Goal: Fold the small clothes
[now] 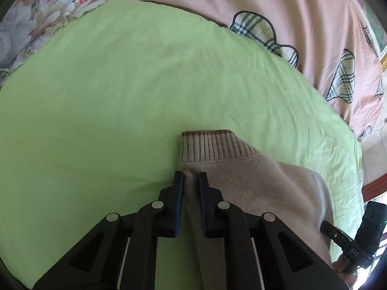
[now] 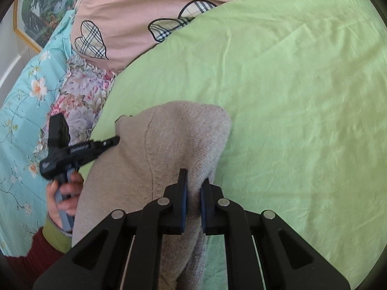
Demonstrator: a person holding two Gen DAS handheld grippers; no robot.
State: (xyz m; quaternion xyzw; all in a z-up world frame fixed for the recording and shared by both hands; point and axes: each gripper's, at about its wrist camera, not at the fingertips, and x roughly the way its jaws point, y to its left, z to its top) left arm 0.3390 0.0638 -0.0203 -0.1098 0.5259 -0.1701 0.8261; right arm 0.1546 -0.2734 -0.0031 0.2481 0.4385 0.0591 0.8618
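A green sheet (image 1: 121, 96) covers the bed, with a pink quilt (image 1: 278, 4) bearing checked hearts along its far edge and flowered bedding (image 2: 24, 101) off to one side. On the sheet lies a beige knitted garment (image 2: 183, 133) with a ribbed cuff (image 1: 208, 146). The left gripper (image 1: 191, 178) has its jaws clenched on the cloth just below that cuff. The right gripper (image 2: 194, 181) has its jaws clenched on a raised fold of the same garment.
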